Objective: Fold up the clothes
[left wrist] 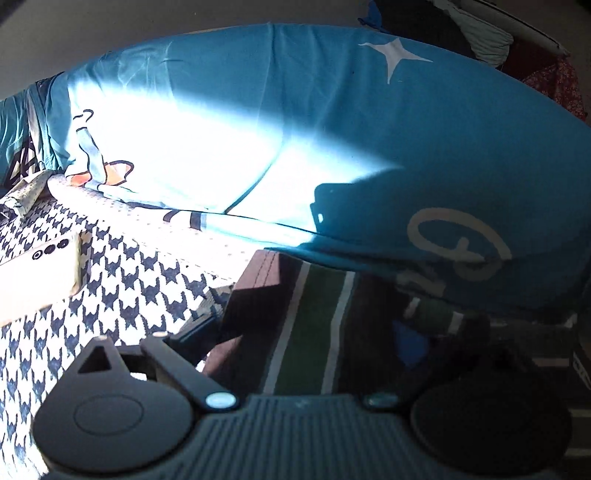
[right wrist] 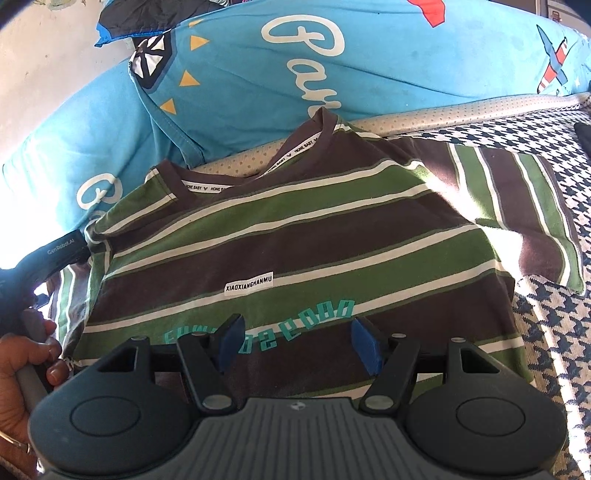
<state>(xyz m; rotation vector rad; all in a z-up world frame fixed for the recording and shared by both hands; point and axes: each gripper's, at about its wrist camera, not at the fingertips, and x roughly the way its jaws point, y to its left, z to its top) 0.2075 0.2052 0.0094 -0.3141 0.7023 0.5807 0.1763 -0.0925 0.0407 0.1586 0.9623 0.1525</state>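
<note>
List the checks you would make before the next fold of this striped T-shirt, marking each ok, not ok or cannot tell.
1. Striped T-shirt lies front up on the houndstooth sheet: ok.
2. One sleeve spread flat: ok.
3. Right gripper open above the hem: ok.
4. Left gripper at the shirt's side edge, holding cloth: cannot tell.
5. Phone lies apart from the shirt: ok.

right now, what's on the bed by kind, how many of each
striped shirt: 1
blue printed pillow: 1
phone: 1
dark clothes pile behind the pillow: 1
tongs: 2, left tongs, right tongs
total: 6
</note>
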